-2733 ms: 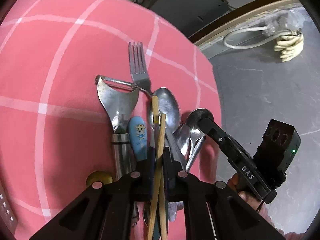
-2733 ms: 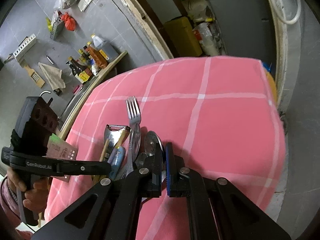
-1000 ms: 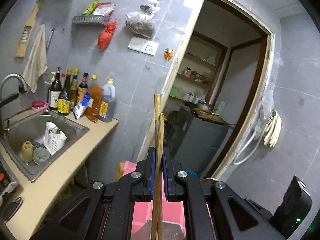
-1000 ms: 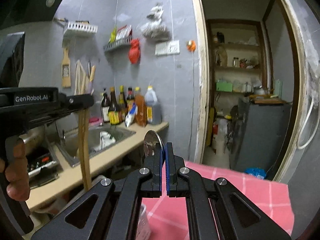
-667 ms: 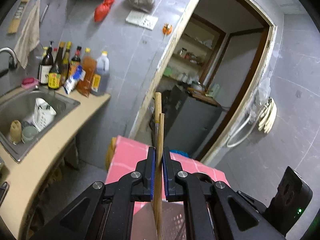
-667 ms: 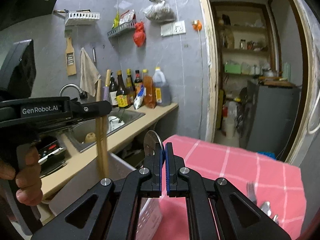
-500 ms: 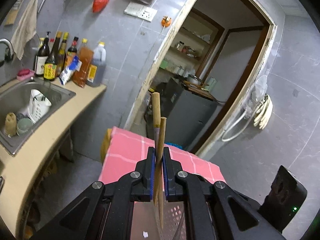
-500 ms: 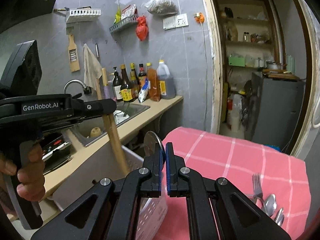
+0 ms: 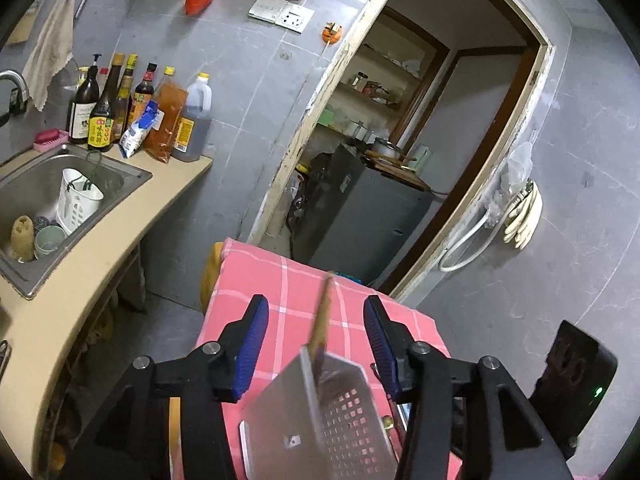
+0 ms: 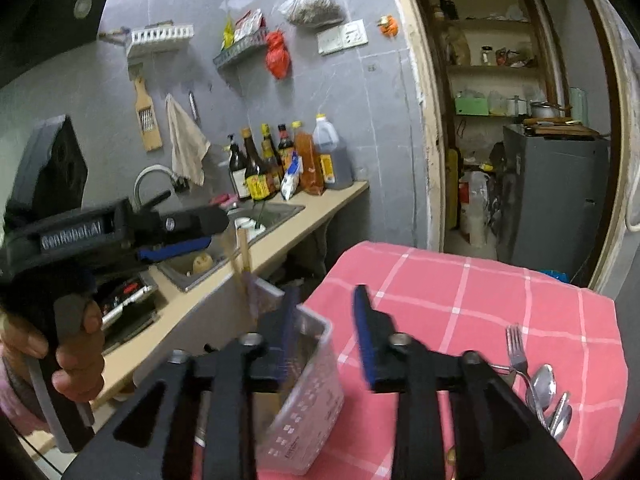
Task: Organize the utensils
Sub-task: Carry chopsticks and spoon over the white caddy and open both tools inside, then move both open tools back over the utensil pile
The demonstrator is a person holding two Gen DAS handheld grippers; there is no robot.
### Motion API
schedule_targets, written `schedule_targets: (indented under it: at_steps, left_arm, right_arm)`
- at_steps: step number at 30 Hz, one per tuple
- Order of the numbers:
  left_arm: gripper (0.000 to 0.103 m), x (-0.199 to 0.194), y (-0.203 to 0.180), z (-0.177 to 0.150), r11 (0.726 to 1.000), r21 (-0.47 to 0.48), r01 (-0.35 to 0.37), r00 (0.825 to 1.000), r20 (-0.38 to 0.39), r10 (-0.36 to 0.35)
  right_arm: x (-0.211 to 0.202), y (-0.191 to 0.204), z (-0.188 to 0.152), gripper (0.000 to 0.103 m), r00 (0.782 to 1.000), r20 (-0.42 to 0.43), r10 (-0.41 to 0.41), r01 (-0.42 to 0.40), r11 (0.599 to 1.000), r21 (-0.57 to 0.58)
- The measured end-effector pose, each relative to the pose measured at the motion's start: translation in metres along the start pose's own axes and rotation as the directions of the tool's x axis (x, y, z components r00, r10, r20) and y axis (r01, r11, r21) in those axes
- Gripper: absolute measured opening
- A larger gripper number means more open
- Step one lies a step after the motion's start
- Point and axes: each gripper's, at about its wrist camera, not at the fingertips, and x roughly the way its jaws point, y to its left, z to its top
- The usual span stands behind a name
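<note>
Left wrist view: left claw [image 9: 316,350] is opening, pads well apart and pressing on nothing.
Chopsticks: the chopsticks [image 9: 322,318] sit btwn the pads but free of them, lower ends already down in the metal holder [image 9: 320,412] on the pink-cloth desk [image 9: 280,292].
How to do it well: imo let the jaws go fully wide, then pull back up w/o brushing the sticks, or the holder could tip.
Vs a sec ago: chopsticks were pinched tight and upright; now loose and leaning.

Right wrist view: right claw [image 10: 326,334] also opening, nothing visible btwn its pads; it hangs over the holder [image 10: 316,364].
Spoon: can't see it here, prob dropped inside, can't tell for sure.
Leftovers: fork [image 10: 514,348] and spoons [image 10: 548,396] lie on the desk, well apart from the holder.
Vs a sec ago: spoon bowl poked up above shut pads; now gone.
</note>
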Motion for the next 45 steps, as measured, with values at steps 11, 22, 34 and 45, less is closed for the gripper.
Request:
schedule_targets:
  at_steps: [11, 22, 34, 45]
  left_arm:
    - [0.095, -0.022, -0.052, -0.006, 0.996, 0.085, -0.026, 0.994, 0.109, 0.017]
    - [0.102, 0.013, -0.146, -0.039, 0.972, 0.233, 0.033, 0.998, 0.052, -0.046]
    - [0.102, 0.089, -0.181, -0.077, 0.972, 0.232, 0.026, 0.992, -0.126, 0.004]
    - [0.101, 0.161, -0.147, -0.101, 0.997, 0.061, -0.048, 0.944, -0.323, 0.066]
  right_arm:
    - [-0.072, -0.045, 0.007, 0.086, 0.981, 0.141, -0.13, 0.114, 0.987, 0.113]
    - [-0.145, -0.138, -0.011, 0.096, 0.946, 0.098, -0.31, 0.296, 0.946, 0.13]
    - [-0.135, -0.222, -0.058, 0.096, 0.952, -0.07, -0.299, 0.307, 0.932, 0.193]
    - [-0.075, -0.253, -0.092, 0.095, 0.974, -0.17, -0.148, 0.183, 0.959, 0.215]
